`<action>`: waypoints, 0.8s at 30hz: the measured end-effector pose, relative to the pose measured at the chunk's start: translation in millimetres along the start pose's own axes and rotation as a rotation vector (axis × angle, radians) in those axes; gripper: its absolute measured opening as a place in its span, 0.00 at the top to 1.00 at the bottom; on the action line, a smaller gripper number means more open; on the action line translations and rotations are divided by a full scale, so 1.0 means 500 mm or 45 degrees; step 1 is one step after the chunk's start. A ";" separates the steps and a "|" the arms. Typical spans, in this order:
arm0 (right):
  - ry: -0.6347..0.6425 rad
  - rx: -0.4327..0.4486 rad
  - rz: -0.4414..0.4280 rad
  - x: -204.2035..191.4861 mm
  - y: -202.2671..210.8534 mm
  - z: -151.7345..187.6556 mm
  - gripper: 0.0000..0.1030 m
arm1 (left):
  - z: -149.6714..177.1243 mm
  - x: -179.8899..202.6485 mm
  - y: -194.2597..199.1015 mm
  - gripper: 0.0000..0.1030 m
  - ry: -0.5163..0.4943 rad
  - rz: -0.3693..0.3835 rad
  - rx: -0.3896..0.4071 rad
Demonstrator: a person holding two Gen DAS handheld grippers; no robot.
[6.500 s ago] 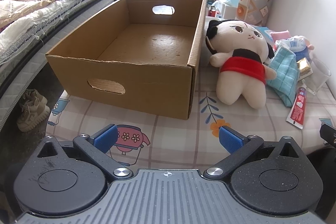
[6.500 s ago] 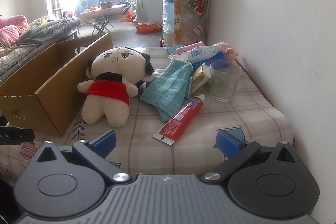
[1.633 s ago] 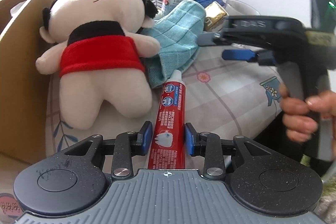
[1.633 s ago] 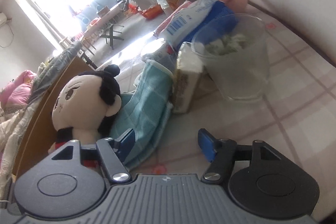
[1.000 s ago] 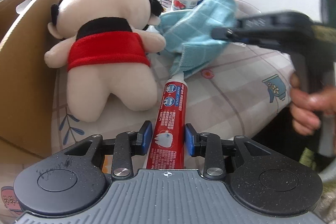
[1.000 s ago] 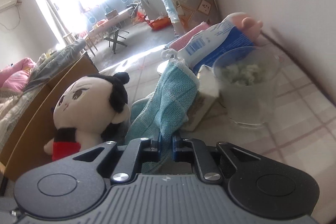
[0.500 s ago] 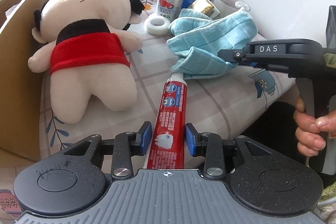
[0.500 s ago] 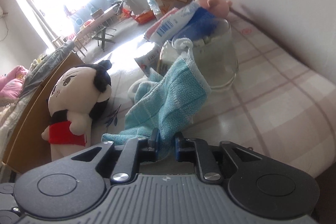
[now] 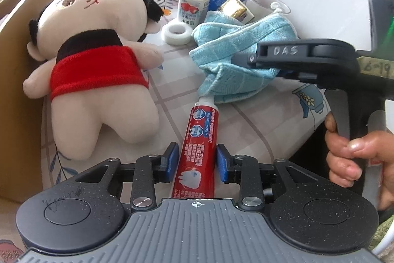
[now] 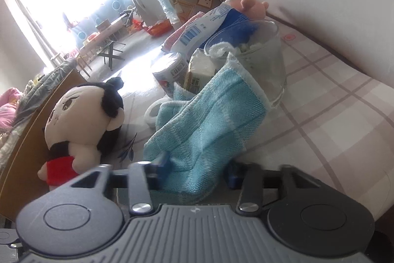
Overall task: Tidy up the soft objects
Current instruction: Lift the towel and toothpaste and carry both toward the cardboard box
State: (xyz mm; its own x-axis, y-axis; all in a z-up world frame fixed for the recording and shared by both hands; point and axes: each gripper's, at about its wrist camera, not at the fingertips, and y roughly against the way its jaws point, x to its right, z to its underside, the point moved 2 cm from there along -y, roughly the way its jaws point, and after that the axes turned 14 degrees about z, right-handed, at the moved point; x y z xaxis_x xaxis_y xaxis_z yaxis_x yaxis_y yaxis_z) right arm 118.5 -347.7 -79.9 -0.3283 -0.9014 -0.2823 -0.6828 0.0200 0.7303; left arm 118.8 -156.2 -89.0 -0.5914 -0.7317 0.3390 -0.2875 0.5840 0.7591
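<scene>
The blue towel [image 10: 204,130] lies between the right claw's [image 10: 197,169] opening jaws, unpinched.

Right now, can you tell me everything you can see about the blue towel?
The blue towel is soft woven cloth, light blue with a paler grid of squares and a stitched hem. It lies bunched and folded on the checked tablecloth, near the front edge. One end sits between the blue pads of the right tool, whose jaws are opening. Its far edge leans against the glass cup, a low fold covers the tip of the red toothpaste tube, and it lies beside the doll without touching it.
</scene>
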 end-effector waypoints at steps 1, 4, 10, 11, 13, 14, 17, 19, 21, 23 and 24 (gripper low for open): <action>-0.009 -0.003 -0.016 0.000 -0.003 0.001 0.77 | 0.001 0.001 0.001 0.71 -0.008 -0.001 0.011; -0.003 0.061 -0.020 -0.007 0.007 -0.001 0.86 | 0.004 0.000 0.007 0.72 -0.022 0.014 0.037; 0.037 0.190 -0.060 -0.040 0.041 -0.021 0.89 | 0.019 -0.008 0.042 0.73 0.015 0.091 0.055; 0.042 0.207 -0.066 -0.046 0.049 -0.024 0.89 | 0.023 -0.007 0.052 0.73 0.018 0.098 0.064; 0.059 0.249 -0.079 -0.058 0.066 -0.031 0.89 | 0.031 -0.006 0.078 0.73 0.024 0.120 0.088; 0.071 0.273 -0.082 -0.064 0.078 -0.035 0.89 | 0.035 -0.004 0.092 0.73 0.024 0.136 0.103; 0.096 0.341 -0.104 -0.079 0.118 -0.049 0.89 | 0.047 0.001 0.138 0.73 0.029 0.167 0.147; 0.107 0.385 -0.132 -0.086 0.151 -0.062 0.89 | 0.054 0.001 0.170 0.73 0.044 0.176 0.178; 0.124 0.438 -0.162 -0.096 0.188 -0.073 0.89 | 0.059 -0.002 0.206 0.73 0.060 0.181 0.222; 0.148 0.487 -0.200 -0.110 0.227 -0.084 0.89 | 0.062 -0.005 0.245 0.73 0.066 0.161 0.275; 0.164 0.511 -0.224 -0.119 0.245 -0.089 0.89 | 0.064 -0.007 0.266 0.73 0.070 0.143 0.303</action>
State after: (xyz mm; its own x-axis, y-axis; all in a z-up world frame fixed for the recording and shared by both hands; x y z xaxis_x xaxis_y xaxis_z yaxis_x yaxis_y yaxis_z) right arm 83.3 -310.9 54.0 -0.1182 -0.9520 -0.2824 -0.9281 0.0048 0.3722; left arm 58.7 -64.6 -7.1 -0.5896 -0.6718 0.4485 -0.3950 0.7241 0.5654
